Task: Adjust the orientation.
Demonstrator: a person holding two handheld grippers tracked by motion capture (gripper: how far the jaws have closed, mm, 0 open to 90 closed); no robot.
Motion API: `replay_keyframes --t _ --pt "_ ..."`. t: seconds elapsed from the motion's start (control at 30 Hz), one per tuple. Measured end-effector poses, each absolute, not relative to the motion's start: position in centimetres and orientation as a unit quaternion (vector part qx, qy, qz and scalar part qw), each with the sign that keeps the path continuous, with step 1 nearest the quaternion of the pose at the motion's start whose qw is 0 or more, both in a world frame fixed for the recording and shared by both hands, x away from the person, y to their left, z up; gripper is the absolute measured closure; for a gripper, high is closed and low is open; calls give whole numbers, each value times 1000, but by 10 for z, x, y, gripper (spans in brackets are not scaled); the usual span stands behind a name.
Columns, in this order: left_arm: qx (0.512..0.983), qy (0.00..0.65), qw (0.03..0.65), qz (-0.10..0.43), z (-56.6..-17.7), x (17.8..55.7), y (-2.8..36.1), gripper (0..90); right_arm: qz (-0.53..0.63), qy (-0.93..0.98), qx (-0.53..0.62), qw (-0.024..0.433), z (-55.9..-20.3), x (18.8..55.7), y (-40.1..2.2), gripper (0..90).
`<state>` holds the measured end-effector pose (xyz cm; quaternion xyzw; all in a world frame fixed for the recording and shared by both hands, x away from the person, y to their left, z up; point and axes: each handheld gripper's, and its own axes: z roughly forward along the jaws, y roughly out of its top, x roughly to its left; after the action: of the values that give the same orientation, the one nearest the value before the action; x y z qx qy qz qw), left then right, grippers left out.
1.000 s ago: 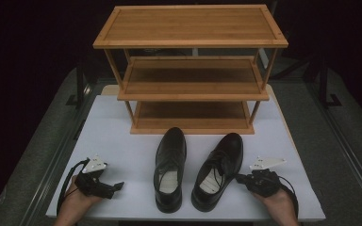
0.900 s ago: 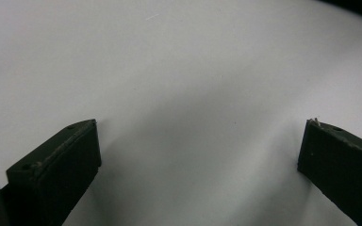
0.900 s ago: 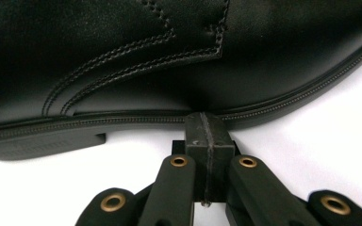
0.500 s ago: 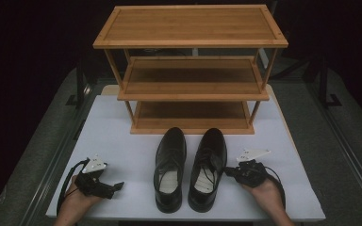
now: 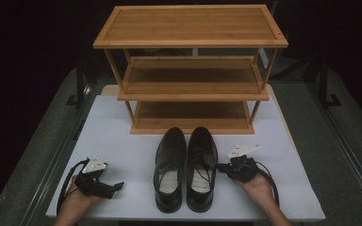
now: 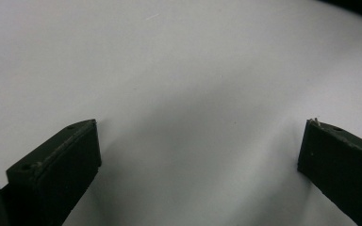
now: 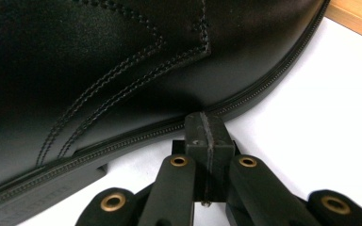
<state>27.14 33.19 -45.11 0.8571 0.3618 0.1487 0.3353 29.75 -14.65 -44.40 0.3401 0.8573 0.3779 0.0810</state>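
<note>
Pushed leftward, the right shoe point(image 5: 201, 167) now lies straight beside the left shoe point(image 5: 170, 168) on the worktop point(image 5: 122, 155), before the rack point(image 5: 191, 70). Right tongs point(image 5: 220, 166), clenched empty, press its side; left tongs point(image 5: 119, 185) rest released. Aligning is likely done; next comes grasping a shoe for shelving.

light: bright on white table point(image 5: 122, 136), dark surround | shadows: soft | focus: sharp, close-ups slightly soft

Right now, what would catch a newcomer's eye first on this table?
A pair of black leather shoes stands side by side mid-table, toes toward a three-tier wooden rack behind them. The right gripper, jaws shut, presses against the right shoe's side; the left gripper rests open on the white table.
</note>
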Motion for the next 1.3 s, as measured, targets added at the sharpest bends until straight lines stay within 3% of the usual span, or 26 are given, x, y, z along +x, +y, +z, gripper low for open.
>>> replay_keyframes --t 0.23,0.5,0.77,0.87,0.97,1.3 --pt "857 362 336 149 -451 271 332 0 379 857 342 78 -444 298 -146 892" --pt "855 366 343 132 -447 272 331 0 378 840 378 89 -439 299 -157 646" --pt "847 345 389 108 -428 274 312 144 400 829 381 88 -427 298 -170 494" --pt "845 336 400 116 -416 275 302 157 414 823 379 89 -420 297 -171 471" --pt "836 321 431 111 -399 277 292 235 428 818 374 89 -412 295 -170 470" --pt "838 271 463 99 -370 287 258 228 464 810 350 81 -388 289 -158 446"
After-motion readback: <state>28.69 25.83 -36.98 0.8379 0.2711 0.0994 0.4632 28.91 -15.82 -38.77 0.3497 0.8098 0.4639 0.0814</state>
